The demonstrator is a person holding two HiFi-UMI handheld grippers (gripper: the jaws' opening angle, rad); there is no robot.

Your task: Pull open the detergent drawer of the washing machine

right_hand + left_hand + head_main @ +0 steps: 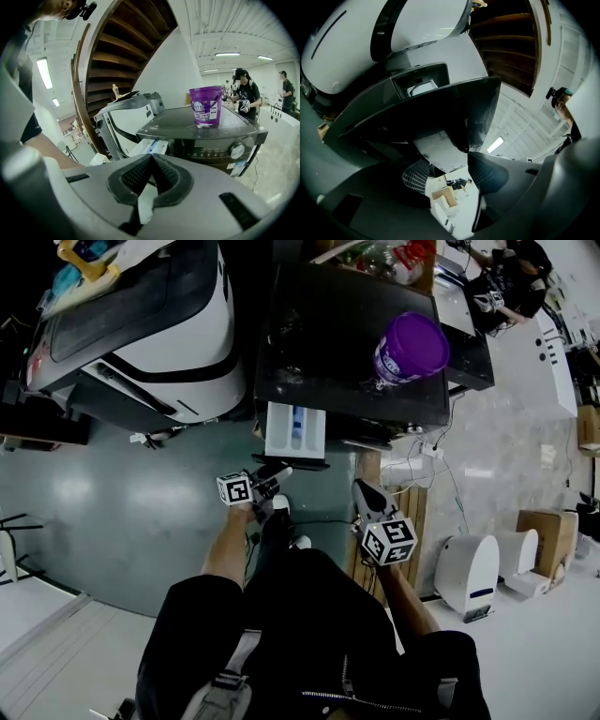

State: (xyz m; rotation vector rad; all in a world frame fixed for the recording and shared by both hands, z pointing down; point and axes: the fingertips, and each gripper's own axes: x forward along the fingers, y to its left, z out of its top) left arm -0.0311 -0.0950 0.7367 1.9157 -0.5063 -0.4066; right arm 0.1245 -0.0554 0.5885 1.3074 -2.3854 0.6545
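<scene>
The dark washing machine [356,343] stands ahead of me with its white detergent drawer [295,427] pulled out at the front left; the drawer [152,146] also shows in the right gripper view. My left gripper [272,479] hovers just in front of the drawer's dark front, apart from it. In the left gripper view, the left gripper [450,171] is open with nothing between its pads. My right gripper [368,493] hangs to the right of the drawer, below the machine's front. Its pads [151,161] meet at the tips, shut on nothing.
A purple tub [411,348] stands on the machine's lid. A white and black machine [159,324] sits at the left. Cables [422,451], a wooden pallet [410,507], white appliances [469,573] and a cardboard box [544,531] lie to the right. A person [511,277] stands behind.
</scene>
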